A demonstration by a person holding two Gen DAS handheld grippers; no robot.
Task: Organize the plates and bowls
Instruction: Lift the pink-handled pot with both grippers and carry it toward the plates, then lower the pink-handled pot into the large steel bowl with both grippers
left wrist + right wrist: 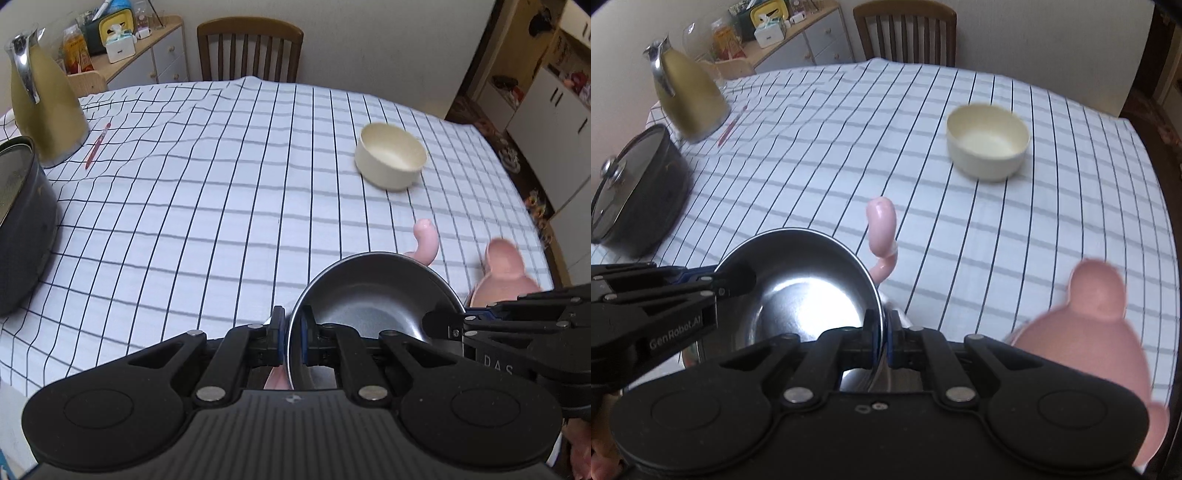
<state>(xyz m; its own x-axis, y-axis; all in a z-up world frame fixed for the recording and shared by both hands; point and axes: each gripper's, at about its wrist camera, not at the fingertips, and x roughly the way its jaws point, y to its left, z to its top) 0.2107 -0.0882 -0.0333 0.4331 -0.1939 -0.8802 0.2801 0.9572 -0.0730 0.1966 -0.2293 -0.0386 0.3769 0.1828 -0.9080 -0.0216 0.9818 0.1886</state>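
A shiny steel bowl (369,295) (798,291) hangs just above the checked tablecloth, held by both grippers. My left gripper (291,332) (716,280) is shut on its left rim. My right gripper (461,321) (884,332) is shut on the opposite rim. A cream bowl (390,155) (988,142) stands empty farther back on the right. A pink animal-shaped plate (502,273) (1086,332) lies near the right front, partly hidden by the grippers. A curved pink utensil (424,240) (882,225) sticks up just behind the steel bowl.
At the left stand a gold thermos jug (44,99) (689,96) and a dark lidded pot (18,229) (635,195), with a red pen (96,146) (729,127) beside the jug. A wooden chair (249,48) (905,29) stands at the table's far edge.
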